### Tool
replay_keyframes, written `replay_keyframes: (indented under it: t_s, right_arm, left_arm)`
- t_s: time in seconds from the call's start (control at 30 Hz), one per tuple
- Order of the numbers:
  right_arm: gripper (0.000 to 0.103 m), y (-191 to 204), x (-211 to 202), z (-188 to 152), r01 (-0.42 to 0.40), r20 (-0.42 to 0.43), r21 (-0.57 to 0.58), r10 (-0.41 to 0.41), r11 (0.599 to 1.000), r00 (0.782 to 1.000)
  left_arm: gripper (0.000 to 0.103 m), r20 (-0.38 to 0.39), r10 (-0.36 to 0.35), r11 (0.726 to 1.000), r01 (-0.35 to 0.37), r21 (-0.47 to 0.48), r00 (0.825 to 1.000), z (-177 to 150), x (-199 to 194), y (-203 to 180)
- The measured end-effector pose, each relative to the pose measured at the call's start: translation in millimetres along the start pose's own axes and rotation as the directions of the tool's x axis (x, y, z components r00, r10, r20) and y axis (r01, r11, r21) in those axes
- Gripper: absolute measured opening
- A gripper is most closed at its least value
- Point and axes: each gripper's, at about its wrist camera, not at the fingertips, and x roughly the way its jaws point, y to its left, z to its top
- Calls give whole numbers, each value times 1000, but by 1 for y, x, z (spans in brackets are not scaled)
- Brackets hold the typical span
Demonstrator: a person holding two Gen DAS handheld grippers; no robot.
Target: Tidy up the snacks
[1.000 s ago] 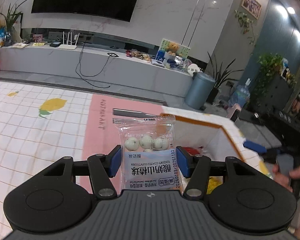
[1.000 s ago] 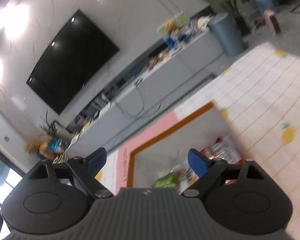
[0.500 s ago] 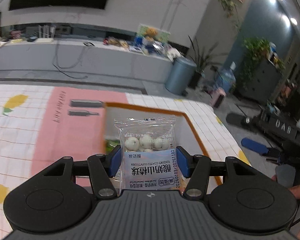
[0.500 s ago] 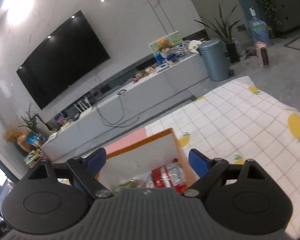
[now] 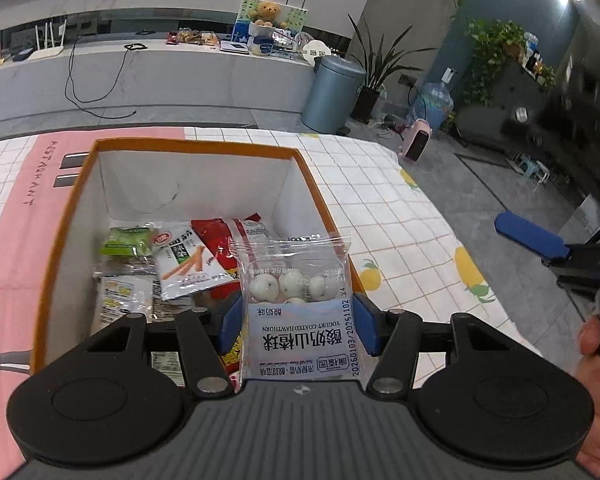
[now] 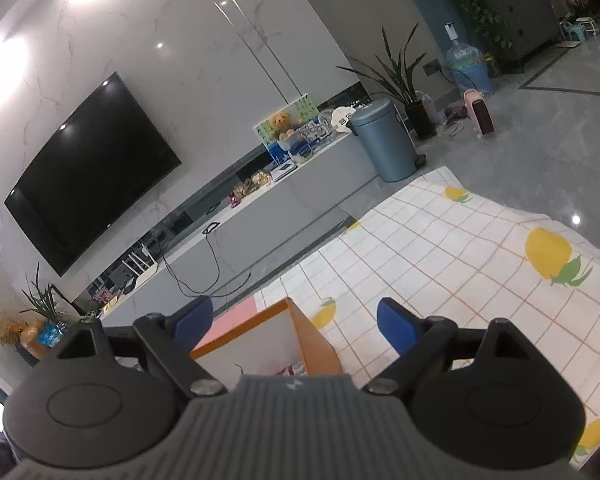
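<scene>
snack packets (image 5: 188, 264) crowding box (image 5: 192, 146)

One orange-rimmed box (image 5: 80, 184), one clear packet of yogurt-coated hawthorn balls (image 5: 296, 304), four white balls visible inside it, at least five other snack packets (image 5: 180, 260) in the box, one grey pedal bin (image 5: 332, 92), two grippers.

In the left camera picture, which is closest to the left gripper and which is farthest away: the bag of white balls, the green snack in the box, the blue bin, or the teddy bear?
1. Bag of white balls: right between the left gripper pads.
2. Green snack: in the box, on its left side.
3. Blue bin: on the floor past the mat.
4. Teddy bear: on the long counter behind the bin.
</scene>
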Motion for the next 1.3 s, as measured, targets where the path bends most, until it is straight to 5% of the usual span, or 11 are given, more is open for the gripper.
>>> replay_keyframes:
  t_s: [0.27, 0.37, 0.87, 0.97, 1.1, 1.3]
  right_arm:
    - [88, 2, 1, -3, 28, 20, -12, -28, 1000, 999]
    - [87, 1, 1, -3, 37, 16, -11, -37, 999, 999]
    - [89, -2, -41, 3, 200, 18, -147, -200, 969, 980]
    - [100, 3, -70, -4, 189, 11, -148, -189, 971, 982]
    - [100, 27, -97, -27, 106, -108, -279, -141, 954, 984]
    - [100, 54, -133, -63, 87, -146, -329, -142, 940, 979]
  left_arm:
    - [74, -21, 53, 998, -53, 33, 998, -4, 10, -11]
    - [89, 14, 80, 994, -81, 71, 997, -3, 1, -15]
    - [89, 17, 238, 968, -239, 81, 971, -2, -75, -11]
    - [89, 26, 241, 968, -242, 66, 970, -8, -104, -5]
    - [89, 56, 240, 970, -242, 30, 969, -16, -142, 1]
    - [91, 77, 233, 973, -232, -12, 970, -29, -186, 6]
